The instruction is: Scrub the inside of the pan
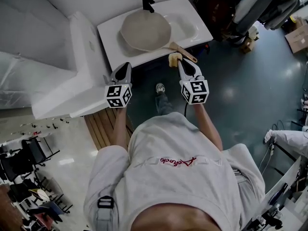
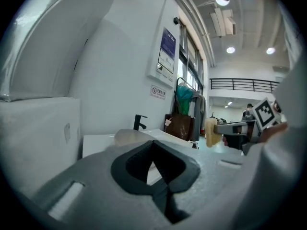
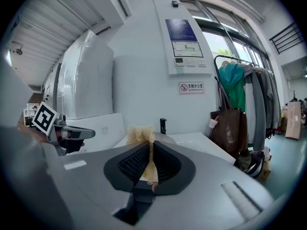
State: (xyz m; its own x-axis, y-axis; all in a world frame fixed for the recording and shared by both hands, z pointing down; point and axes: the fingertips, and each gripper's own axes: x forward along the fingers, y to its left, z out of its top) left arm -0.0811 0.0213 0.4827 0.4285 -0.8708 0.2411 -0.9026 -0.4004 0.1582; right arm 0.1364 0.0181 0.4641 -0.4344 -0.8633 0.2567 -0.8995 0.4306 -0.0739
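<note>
Pan [image 1: 146,30], head view: pale, round, set in the white sink [image 1: 108,35] at 12 o'clock of the frame. Wooden handle [image 1: 183,52] running out toward 4 o'clock across the sink's near rim. Black faucet [image 1: 147,3] just beyond the pan at 12 o'clock. Left gripper [image 1: 127,65] at 7 o'clock of the pan, by the sink's near edge, apart from the pan. Right gripper [image 1: 179,61] at 5 o'clock of the pan, with a yellow sponge [image 1: 174,57] at its tip, just beside the handle; contact with it not determinable. Marker cube [image 1: 118,95] behind each pair of jaws, toward the person.

Left gripper view: jaws pressed together, nothing between them. Pale rim of the pan [image 2: 132,135] low at 12 o'clock past the tips, faucet [image 2: 139,122] upright behind it. Right gripper with sponge [image 2: 211,132] at 3 o'clock.

Right gripper view: jaws pinching the sponge [image 3: 141,134], its ragged top standing above the tips. Faucet [image 3: 163,125] at 12 o'clock behind. Left gripper [image 3: 76,134] at 9 o'clock. Brown bag [image 3: 228,128] at 3 o'clock, hanging below coats.
</note>
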